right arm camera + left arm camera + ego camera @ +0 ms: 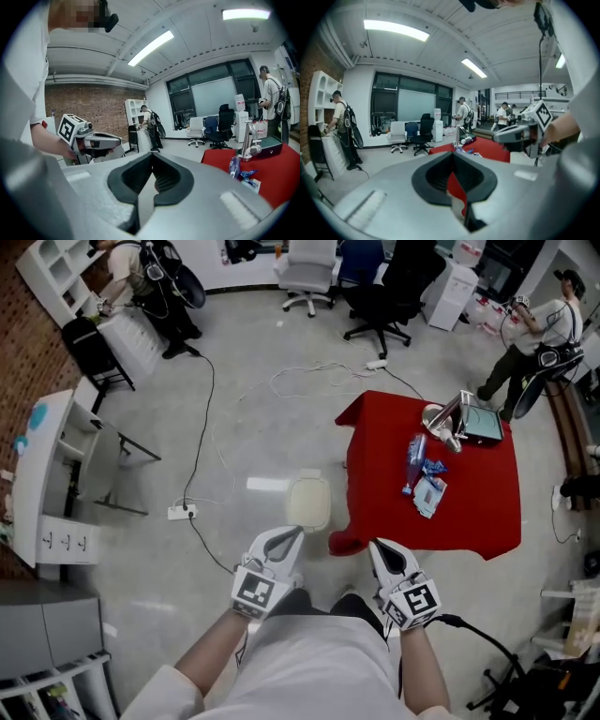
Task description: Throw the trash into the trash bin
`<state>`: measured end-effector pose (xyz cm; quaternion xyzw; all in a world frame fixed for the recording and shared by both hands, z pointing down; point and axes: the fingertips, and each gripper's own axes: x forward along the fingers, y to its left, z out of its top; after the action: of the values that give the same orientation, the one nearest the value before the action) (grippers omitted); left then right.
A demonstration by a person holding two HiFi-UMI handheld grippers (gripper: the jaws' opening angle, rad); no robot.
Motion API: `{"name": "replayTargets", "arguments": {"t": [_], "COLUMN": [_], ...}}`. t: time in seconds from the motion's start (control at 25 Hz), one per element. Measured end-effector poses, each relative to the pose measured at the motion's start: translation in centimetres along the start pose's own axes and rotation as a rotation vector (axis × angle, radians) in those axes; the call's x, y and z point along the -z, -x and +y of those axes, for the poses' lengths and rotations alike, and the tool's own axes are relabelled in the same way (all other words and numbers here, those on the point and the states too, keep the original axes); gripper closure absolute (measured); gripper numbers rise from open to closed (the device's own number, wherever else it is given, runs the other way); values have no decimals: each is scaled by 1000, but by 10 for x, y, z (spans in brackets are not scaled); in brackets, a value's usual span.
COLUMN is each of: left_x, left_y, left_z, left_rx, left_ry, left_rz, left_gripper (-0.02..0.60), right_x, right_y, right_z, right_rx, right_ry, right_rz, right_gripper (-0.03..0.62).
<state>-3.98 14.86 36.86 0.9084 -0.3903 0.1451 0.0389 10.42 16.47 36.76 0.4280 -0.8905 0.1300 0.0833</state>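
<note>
The bench (473,517), draped in a red cloth, stood ahead and to the person's right. No trash had been lifted from it yet. The trash bin (307,502), a pale tub with its lid apparently on, sat on the floor just beside the bench's near-left corner, between the person and the trash.

The left gripper (292,533) and the right gripper (378,547) were held close to the body, side by side and short of the bench's near edge. Each had its jaws pressed together with nothing between them. Only the red cloth showed through the slit of the left one, and grey floor through the right.

At the far edge of the bench stood a dark box (483,424) and a metal stand (439,418), which did not look like trash. The trash lay left of the bench's middle. There was a clear bottle (415,461) on its side, a small blue wrapper (434,467) touching it, and a pale packet (429,495) just nearer.

The step in hand seemed to be the approach, before any pick. The next move probably called for bringing one gripper over the near edge, opening its jaws and closing across the bottle's body. The flat packet would likely need a lower, edge-on pinch. If the bin's lid was shut, the other gripper might have to deal with it first.
</note>
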Motion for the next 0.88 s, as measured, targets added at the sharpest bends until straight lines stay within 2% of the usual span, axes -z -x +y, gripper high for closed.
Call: {"name": "replayTargets", "arguments": {"t": [0.16,0.32,0.48,0.64,0.88], "left_x": [3,12,29,65,130], "left_y": [-13,-39,-55,-66,-77], "left_z": [6,6,7,13,34], "left_rx": [-11,1,-26,-50,-95], "left_ry": [81,24,44,98,172], "left_rz": [23,22,45,112,159], "left_gripper": [577,577,577,577,577], "right_x": [3,17,37,68,131], "right_y": [-10,-24,-37,-57,-106], "right_z": [-10,-30,-38,-40,-28], "right_rx": [3,-20,-38,-40,-61], "right_ry": [-7,-8,-35,-86,-137], "right_rz": [32,60,101,147,211], "right_gripper": [597,597,597,597,597]}}
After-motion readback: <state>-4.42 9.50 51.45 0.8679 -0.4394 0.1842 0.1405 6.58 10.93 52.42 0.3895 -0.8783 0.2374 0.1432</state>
